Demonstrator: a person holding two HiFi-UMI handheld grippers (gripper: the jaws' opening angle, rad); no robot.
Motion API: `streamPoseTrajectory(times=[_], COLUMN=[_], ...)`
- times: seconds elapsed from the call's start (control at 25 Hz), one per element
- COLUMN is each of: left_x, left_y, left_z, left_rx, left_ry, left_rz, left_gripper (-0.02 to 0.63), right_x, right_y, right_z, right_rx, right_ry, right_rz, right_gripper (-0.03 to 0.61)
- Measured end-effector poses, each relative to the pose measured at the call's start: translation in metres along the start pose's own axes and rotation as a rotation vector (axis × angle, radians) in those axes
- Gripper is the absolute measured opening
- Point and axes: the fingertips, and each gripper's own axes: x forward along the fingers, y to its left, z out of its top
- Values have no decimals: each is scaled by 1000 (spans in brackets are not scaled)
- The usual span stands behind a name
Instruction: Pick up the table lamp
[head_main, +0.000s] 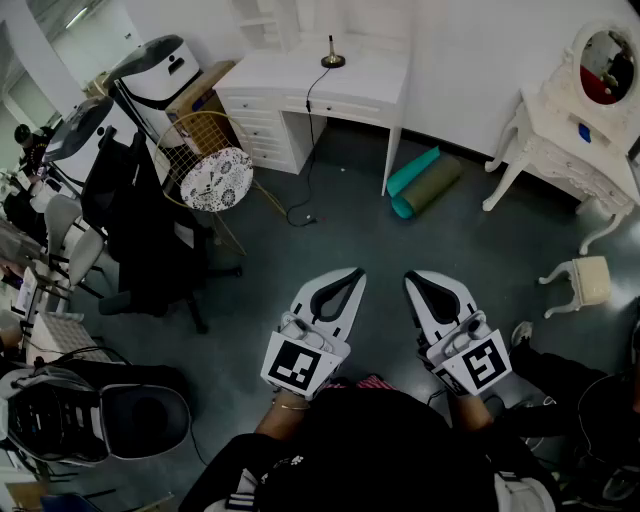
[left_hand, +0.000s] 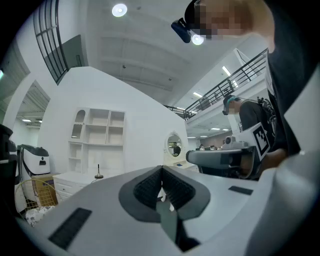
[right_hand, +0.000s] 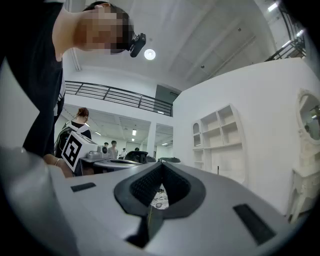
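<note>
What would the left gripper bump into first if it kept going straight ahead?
Probably the white wall, far off. The shut left gripper points between the desk with the table lamp and the mirror table; nothing nearer shows in its line, though depth is unclear.

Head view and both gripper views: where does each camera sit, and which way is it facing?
Head view: on the person's head, looking steeply down at the floor and the white desk with the table lamp; shows the person's torso, left gripper and right gripper.
Left gripper view: on the left gripper, along its shut jaws toward the desk and wall shelves; torso at right.
Right gripper view: on the right gripper, along its shut jaws toward the shelves; torso at left.
Shared: both gripper views see the shelves.
</note>
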Motion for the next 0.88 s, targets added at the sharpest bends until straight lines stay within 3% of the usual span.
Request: streamPoseTrajectory(times=[0.24, 0.48, 0.72, 0.88], left_x=[13, 35, 50, 51], left_y=[-1, -3, -10, -11], left_z=[-6, -3, -6, -10], left_rx=[-9, -8, -2, -8], left_ry=[11, -17, -7, -6], left_rz=[-6, -14, 3, 17], left_gripper=[12, 12, 12, 12], right_x=[3, 1, -1, -11], right_y=[-15, -26, -48, -57], right_z=[9, -10, 11, -6], right_rx=[-15, -20, 25, 33], right_ry=[-39, 36, -64, -15], right_rz=[5, 58, 52, 39], right_gripper=[15, 15, 15, 15])
